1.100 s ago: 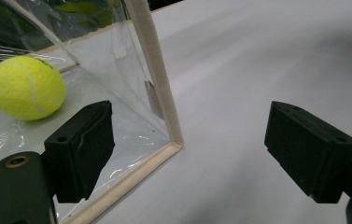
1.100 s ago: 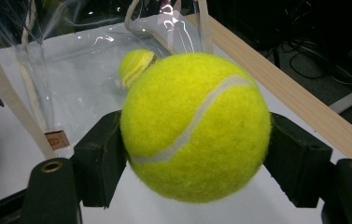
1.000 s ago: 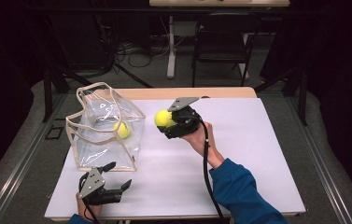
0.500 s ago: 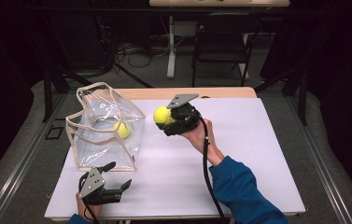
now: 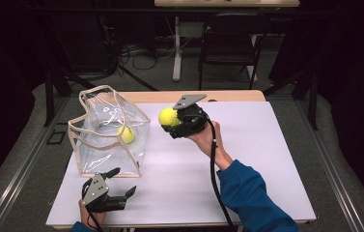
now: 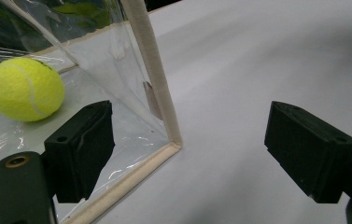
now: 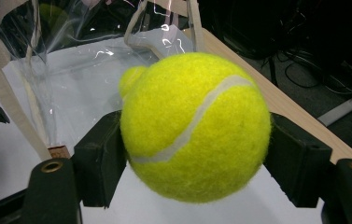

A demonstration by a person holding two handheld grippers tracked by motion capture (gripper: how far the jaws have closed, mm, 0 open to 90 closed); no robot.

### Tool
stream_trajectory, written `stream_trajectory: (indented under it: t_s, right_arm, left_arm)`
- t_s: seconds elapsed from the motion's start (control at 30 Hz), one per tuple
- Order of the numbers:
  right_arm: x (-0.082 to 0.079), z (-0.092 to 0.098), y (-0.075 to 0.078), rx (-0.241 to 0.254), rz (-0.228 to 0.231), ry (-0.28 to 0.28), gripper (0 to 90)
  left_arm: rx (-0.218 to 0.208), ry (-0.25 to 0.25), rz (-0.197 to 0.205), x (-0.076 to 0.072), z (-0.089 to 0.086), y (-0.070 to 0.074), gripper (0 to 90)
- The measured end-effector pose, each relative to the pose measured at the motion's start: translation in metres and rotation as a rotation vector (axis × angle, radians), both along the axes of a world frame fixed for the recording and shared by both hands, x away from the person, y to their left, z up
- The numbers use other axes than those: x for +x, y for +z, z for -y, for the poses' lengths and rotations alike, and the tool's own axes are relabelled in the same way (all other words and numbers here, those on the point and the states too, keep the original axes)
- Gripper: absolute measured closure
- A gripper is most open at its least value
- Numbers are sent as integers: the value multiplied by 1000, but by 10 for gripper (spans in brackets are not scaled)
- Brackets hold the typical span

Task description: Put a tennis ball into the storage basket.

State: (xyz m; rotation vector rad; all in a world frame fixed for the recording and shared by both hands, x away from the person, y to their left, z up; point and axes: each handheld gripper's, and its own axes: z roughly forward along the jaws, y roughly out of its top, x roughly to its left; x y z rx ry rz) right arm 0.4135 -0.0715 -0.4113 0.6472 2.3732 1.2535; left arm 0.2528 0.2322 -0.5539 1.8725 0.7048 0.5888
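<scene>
My right gripper (image 5: 169, 119) is shut on a yellow tennis ball (image 5: 167, 116) and holds it above the white table top, just right of a clear plastic bag (image 5: 107, 133) with cream trim. In the right gripper view the tennis ball (image 7: 194, 126) sits squeezed between both pads, with the bag (image 7: 38, 60) behind it. A second tennis ball (image 5: 126, 134) lies inside the bag. My left gripper (image 5: 119, 184) rests open near the table's front edge, right in front of the bag. In the left gripper view the bag's corner seam (image 6: 157, 88) stands between the jaws, and the second ball (image 6: 24, 88) shows through the plastic.
A white sheet (image 5: 247, 159) covers the wooden table (image 5: 228, 96). A black chair (image 5: 228, 46) and cables stand on the floor beyond the far edge. The right sleeve (image 5: 252, 203) reaches in from the bottom right.
The right gripper with its ball has drifted slightly left, toward the bag. The left gripper has stayed put.
</scene>
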Motion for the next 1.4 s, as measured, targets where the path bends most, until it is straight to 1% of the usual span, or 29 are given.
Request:
stream_trajectory:
  t_s: [0.13, 0.33, 0.63, 0.7, 0.77, 0.97, 1.03, 1.13, 1.23, 1.3, 1.4]
  right_arm:
    - [1, 1, 2, 12, 10, 0, 268]
    - [0, 1, 8, 9, 25, -3, 268]
    - [1, 1, 16, 28, 43, -3, 268]
    - [1, 0, 17, 33, 43, -1, 268]
    - [1, 0, 18, 34, 42, -2, 268]
    - [1, -2, 19, 33, 46, 4, 268]
    - [1, -3, 21, 26, 51, 6, 268]
    - [2, -4, 25, 35, 57, 7, 268]
    - [1, -4, 29, 38, 63, 7, 268]
    - [0, -4, 31, 43, 67, 11, 268]
    - [0, -4, 34, 49, 71, 13, 268]
  left_arm:
    - [4, 1, 1, 0, 1, 0, 159]
    - [5, -2, 0, 0, 1, 0, 160]
    - [4, -1, 4, 0, 0, 0, 160]
    - [4, -1, 4, 0, 0, 0, 160]
    - [-4, -1, 1, 0, 0, 0, 160]
    - [0, -1, 0, 0, 0, 0, 160]
    - [1, 0, 3, 0, 0, 0, 160]
    - [3, 0, 8, 0, 0, 0, 159]
    - [0, -1, -2, 0, 1, 0, 160]
    - [5, -2, 1, 0, 1, 0, 160]
    - [-4, 1, 1, 0, 0, 0, 160]
